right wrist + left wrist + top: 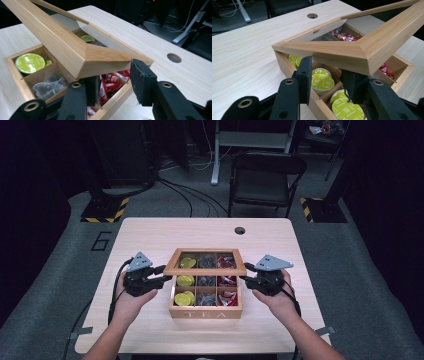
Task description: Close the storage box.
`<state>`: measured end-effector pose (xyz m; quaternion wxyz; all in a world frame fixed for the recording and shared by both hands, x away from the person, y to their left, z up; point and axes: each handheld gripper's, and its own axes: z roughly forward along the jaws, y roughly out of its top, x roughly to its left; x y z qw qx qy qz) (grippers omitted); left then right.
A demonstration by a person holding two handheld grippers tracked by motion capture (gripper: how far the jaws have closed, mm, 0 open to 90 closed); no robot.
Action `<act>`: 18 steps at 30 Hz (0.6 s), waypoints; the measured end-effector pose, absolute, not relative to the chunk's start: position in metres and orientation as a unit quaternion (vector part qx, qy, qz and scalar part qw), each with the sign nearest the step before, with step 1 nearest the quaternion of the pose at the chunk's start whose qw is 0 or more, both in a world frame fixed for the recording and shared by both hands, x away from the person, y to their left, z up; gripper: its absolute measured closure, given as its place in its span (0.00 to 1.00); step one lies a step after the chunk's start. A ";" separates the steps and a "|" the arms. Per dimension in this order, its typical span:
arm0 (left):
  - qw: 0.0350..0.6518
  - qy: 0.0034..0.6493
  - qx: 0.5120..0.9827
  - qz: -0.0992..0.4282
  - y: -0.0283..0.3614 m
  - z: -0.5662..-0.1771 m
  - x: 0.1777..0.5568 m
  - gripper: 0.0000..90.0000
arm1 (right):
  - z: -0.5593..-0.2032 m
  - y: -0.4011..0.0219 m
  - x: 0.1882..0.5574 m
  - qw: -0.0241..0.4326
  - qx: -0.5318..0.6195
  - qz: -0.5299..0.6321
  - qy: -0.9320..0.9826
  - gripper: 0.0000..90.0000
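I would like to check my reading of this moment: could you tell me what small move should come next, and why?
Probably ease both hands down together. The left claw and right claw each hold a front corner of the lid, which hangs tilted above the open tea box; moving evenly should stop it twisting.

You had a light wooden table [150,235] in front of you, with a round cable hole [240,230] near its far edge. Behind it stood a black folding chair [265,177] on grey carpet, beside a white desk leg [216,155]. Black cables [185,192] ran across the floor, and yellow-and-black striped bases [102,212] sat at either side.
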<state>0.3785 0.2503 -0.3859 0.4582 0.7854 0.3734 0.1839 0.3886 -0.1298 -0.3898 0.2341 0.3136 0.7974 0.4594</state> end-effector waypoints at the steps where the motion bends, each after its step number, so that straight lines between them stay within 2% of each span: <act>1: 0.458 0.373 0.786 0.183 0.250 -0.387 0.378 0.68 | -0.391 -0.131 0.388 0.229 0.316 0.462 0.797 0.67; 18: 0.449 0.378 0.791 0.171 0.251 -0.407 0.365 0.69 | -0.407 -0.143 0.366 0.181 0.334 0.479 0.791 0.69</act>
